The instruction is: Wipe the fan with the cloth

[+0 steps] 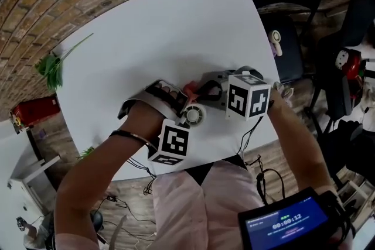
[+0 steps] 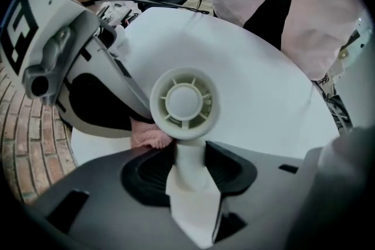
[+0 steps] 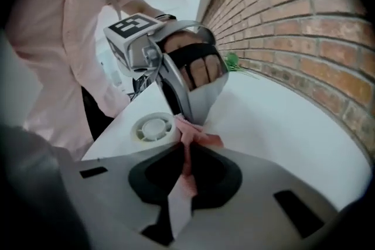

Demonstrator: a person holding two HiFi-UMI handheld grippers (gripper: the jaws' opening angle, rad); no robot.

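Observation:
A small white hand-held fan (image 1: 193,116) is upright near the front edge of the white table (image 1: 152,32). In the left gripper view its round head (image 2: 185,102) faces the camera, and my left gripper (image 2: 188,170) is shut on its handle, pointing straight down. A pink cloth (image 3: 193,136) is bunched against the side of the fan's head (image 3: 153,126), and my right gripper (image 3: 186,170) is shut on a fold of it. In the head view the cloth (image 1: 190,91) shows between the two marker cubes. The right gripper's grey body (image 2: 64,50) sits close on the fan's left.
A green leafy sprig (image 1: 51,67) lies at the table's left edge. A black chair (image 1: 287,3) stands beyond the right corner, with cluttered things farther right. A lit screen (image 1: 287,222) is at bottom right. Cables (image 1: 258,170) hang below the front edge.

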